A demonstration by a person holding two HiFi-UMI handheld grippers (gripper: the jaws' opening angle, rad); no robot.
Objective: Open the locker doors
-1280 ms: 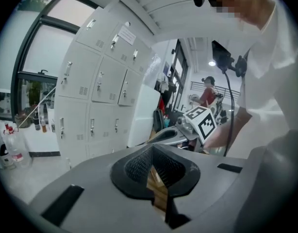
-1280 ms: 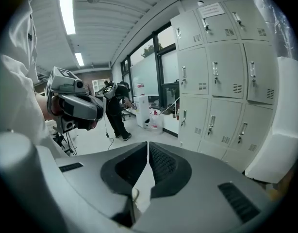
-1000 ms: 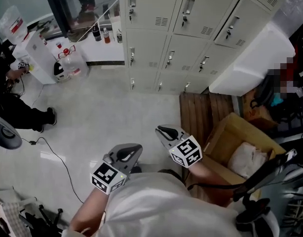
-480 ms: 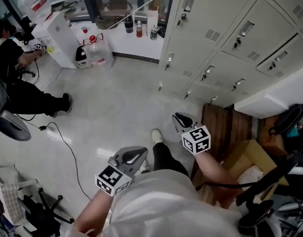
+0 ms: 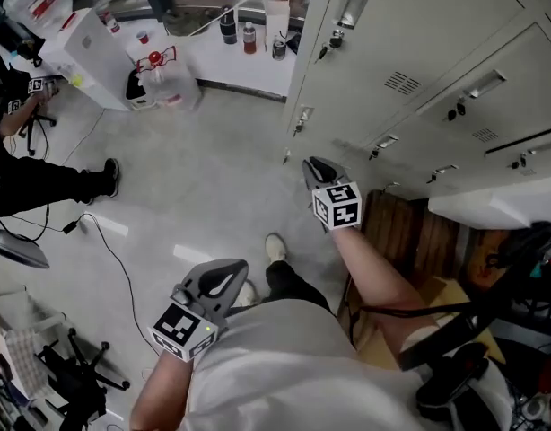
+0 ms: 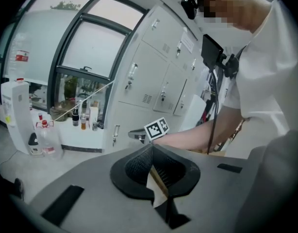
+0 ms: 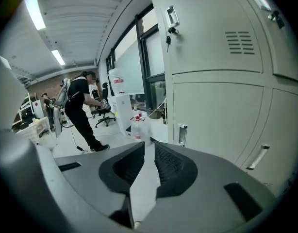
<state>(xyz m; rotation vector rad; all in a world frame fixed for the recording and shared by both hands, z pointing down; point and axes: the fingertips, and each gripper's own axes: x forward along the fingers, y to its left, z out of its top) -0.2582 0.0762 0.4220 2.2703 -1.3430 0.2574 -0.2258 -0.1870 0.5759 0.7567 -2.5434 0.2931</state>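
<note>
Grey lockers (image 5: 410, 52) fill the upper right of the head view, and every door I can see is closed. My right gripper (image 5: 312, 163) is shut and empty, reaching toward the bottom-left doors, a little short of a small recessed handle (image 5: 301, 118). In the right gripper view its tips (image 7: 150, 142) point at that handle (image 7: 182, 134), with a keyed handle (image 7: 172, 17) higher up. My left gripper (image 5: 234, 268) hangs low near my body, shut with nothing in it. In the left gripper view its tips (image 6: 151, 147) face the lockers (image 6: 149, 76) and the right gripper (image 6: 139, 135).
A water dispenser (image 5: 87, 48), a water jug (image 5: 163, 79) and bottles (image 5: 249, 36) stand left of the lockers. A person (image 5: 24, 169) works at the far left, with a cable (image 5: 105, 241) across the floor. A wooden pallet (image 5: 392, 232) lies by the locker base on the right.
I have stepped closer to the lockers, which now loom larger. The right gripper has stretched forward toward the lower doors. The left gripper has stayed back near my body.
</note>
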